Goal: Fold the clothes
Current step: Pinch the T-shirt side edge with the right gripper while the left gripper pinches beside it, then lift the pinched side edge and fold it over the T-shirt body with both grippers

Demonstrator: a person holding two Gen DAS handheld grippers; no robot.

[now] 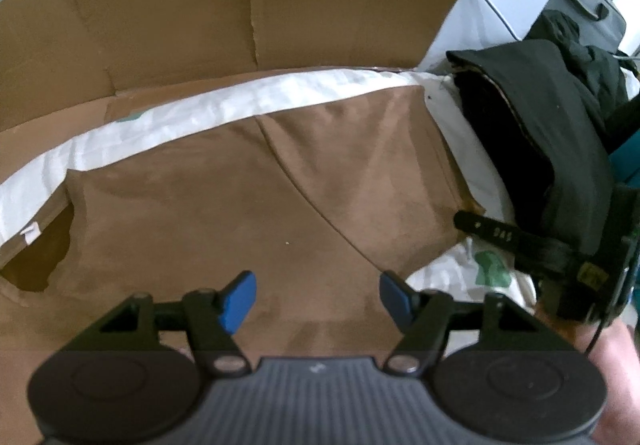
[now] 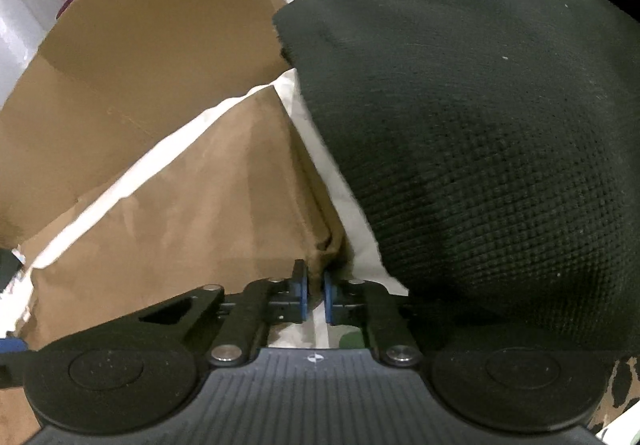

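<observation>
A brown garment (image 1: 280,185) lies spread flat on a white sheet (image 1: 224,105). In the left wrist view my left gripper (image 1: 318,299) hangs just over its near part, blue pads wide apart with nothing pressed between them. My right gripper (image 2: 316,291) is shut on the garment's near right corner (image 2: 326,249), where the cloth bunches up between the pads. In the left wrist view, one of its fingers (image 1: 492,233) shows at that corner, at the right.
A stack of folded black clothes (image 2: 480,125) sits close to the right of the brown garment (image 2: 180,213), also on the white sheet (image 2: 344,205). Flattened cardboard (image 1: 160,5) stands up behind. A black bag (image 1: 592,5) is at the far right.
</observation>
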